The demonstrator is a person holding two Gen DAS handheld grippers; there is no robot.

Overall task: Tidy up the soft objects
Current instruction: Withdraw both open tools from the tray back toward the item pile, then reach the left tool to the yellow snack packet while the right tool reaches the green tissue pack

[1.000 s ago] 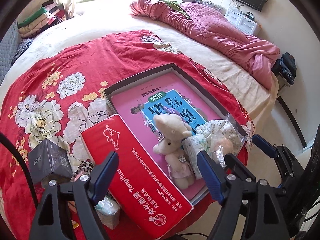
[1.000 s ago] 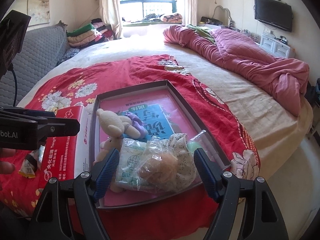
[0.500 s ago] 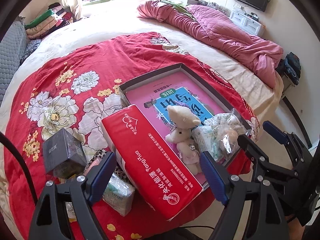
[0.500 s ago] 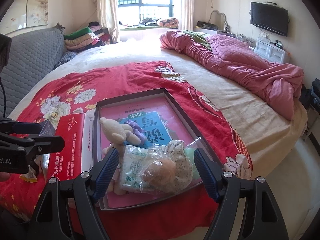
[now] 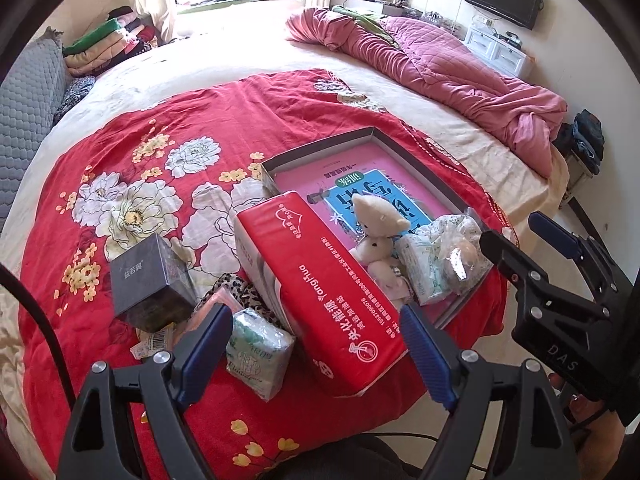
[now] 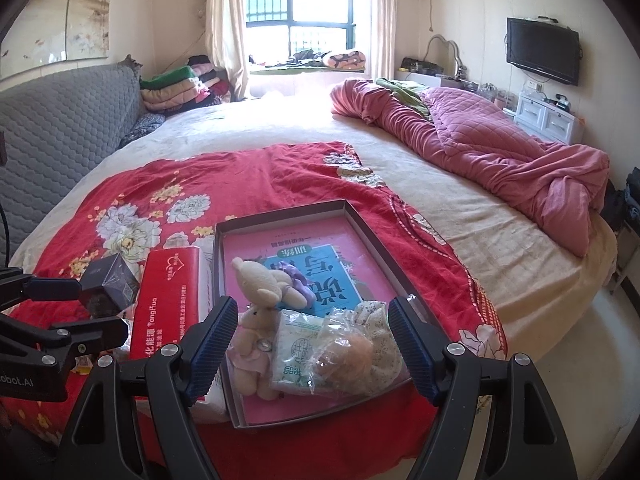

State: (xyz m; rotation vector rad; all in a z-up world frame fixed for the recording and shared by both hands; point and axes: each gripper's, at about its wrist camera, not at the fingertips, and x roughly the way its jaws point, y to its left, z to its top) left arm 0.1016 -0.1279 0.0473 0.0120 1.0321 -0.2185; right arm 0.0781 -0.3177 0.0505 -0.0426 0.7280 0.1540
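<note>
Partly done: plush bear (image 6: 256, 280), tissue pack (image 6: 298, 354) and bagged doll (image 6: 354, 354) already in the tray (image 6: 280, 218) on the bed, on top of a book (image 6: 320, 276). Left outside on the red bedspread (image 5: 192, 128): red tissue brick (image 5: 324, 300) leaning on the tray edge, small tissue packet (image 5: 258, 346), leopard-print cloth (image 5: 236, 286), plus a dark box (image 5: 150, 280). Left gripper (image 5: 316, 354) empty, wide apart, angled steeply down above packet and brick; right gripper (image 6: 312, 346) empty, spread, angled down over the tray's near end.
</note>
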